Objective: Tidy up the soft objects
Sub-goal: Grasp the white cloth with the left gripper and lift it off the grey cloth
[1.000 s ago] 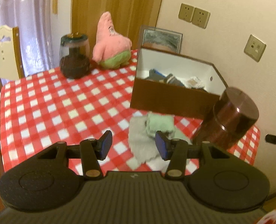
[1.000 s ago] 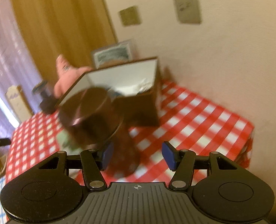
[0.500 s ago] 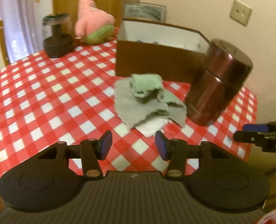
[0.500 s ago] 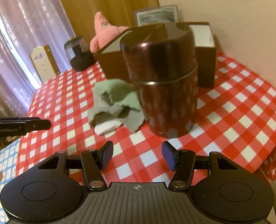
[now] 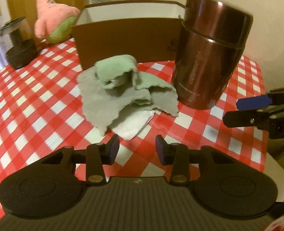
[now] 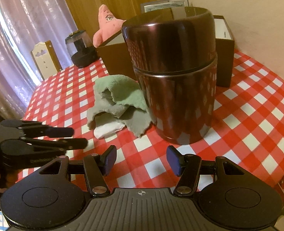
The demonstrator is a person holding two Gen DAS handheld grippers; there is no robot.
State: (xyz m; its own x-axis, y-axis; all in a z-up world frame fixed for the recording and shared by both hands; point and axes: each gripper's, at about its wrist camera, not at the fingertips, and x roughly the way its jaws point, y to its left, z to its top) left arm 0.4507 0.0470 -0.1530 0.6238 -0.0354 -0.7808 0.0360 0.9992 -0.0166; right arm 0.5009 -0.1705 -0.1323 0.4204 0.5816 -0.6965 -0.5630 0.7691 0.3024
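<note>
I'm lining up on the cloth pile [image 5: 126,88]. Left gripper [image 5: 137,150] jaws closing, nothing between them; right gripper [image 6: 141,160] jaws wide, empty. Next: reach in, pinch the top cloth.

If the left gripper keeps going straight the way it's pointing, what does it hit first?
Probably the white corner of the cloth pile, which lies just ahead of the left gripper, whose jaws are closing on nothing. Depth is unclear; it could meet the checked tablecloth slightly short of it.
</note>
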